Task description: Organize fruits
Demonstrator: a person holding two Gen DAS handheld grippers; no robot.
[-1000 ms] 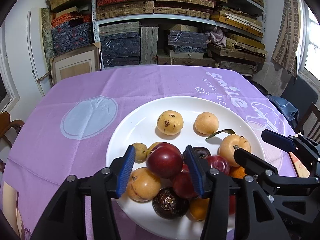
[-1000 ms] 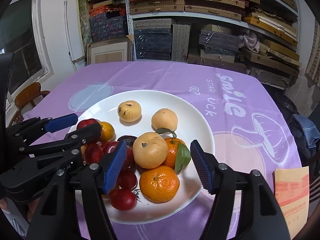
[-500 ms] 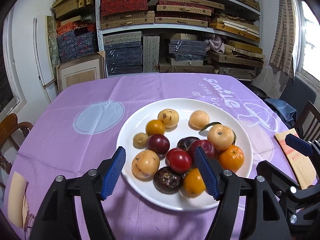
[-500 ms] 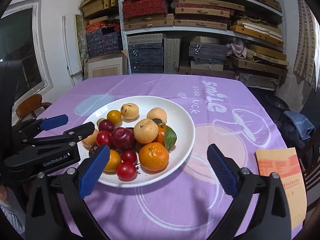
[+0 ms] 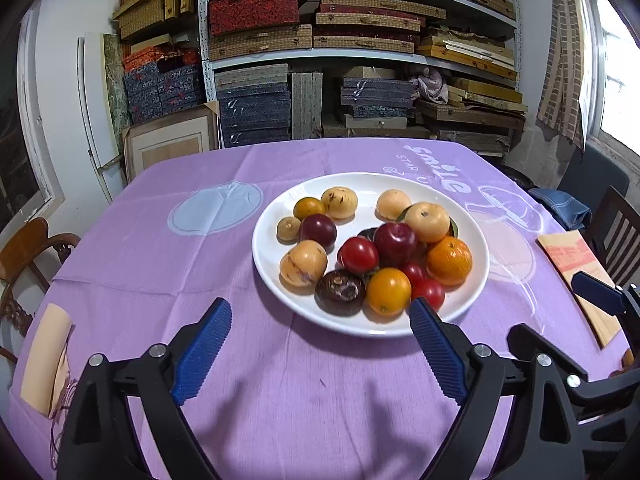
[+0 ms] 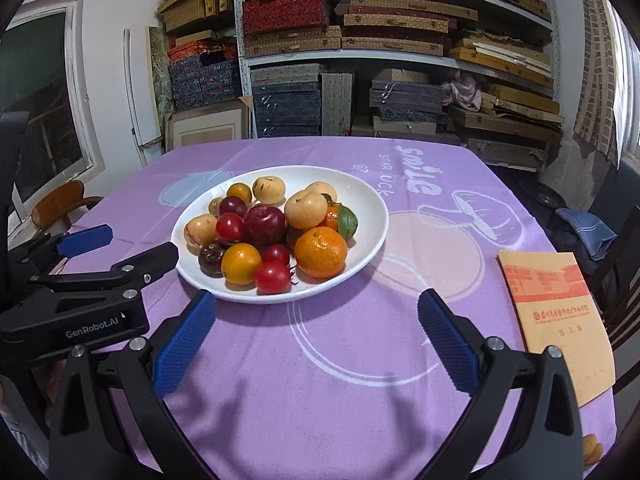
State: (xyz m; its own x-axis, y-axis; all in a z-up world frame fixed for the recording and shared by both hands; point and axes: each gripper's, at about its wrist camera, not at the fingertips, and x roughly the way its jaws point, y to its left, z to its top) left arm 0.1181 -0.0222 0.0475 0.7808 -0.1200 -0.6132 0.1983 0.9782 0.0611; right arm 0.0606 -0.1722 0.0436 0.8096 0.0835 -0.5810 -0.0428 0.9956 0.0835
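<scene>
Fingers of both the left gripper (image 5: 320,344) and the right gripper (image 6: 316,334) are spread wide and hold nothing, poised over the purple tablecloth (image 6: 360,380) just short of the white plate (image 6: 372,216), where the fruits (image 6: 272,232) lie heaped together, within reach of either tool.

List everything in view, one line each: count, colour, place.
plate: one, white, mid-table
tangerine: one clearly seen, orange, plate's right front
leaf: one, green, behind tangerine
red apple: one, dark red, pile centre
tablecloth: one, purple, over table
booklet: one, tan-orange, table's right edge
shelves: one unit, stacked boxes, behind table
left gripper: one, black with blue pads, open
right gripper: one, black with blue pads, open
</scene>
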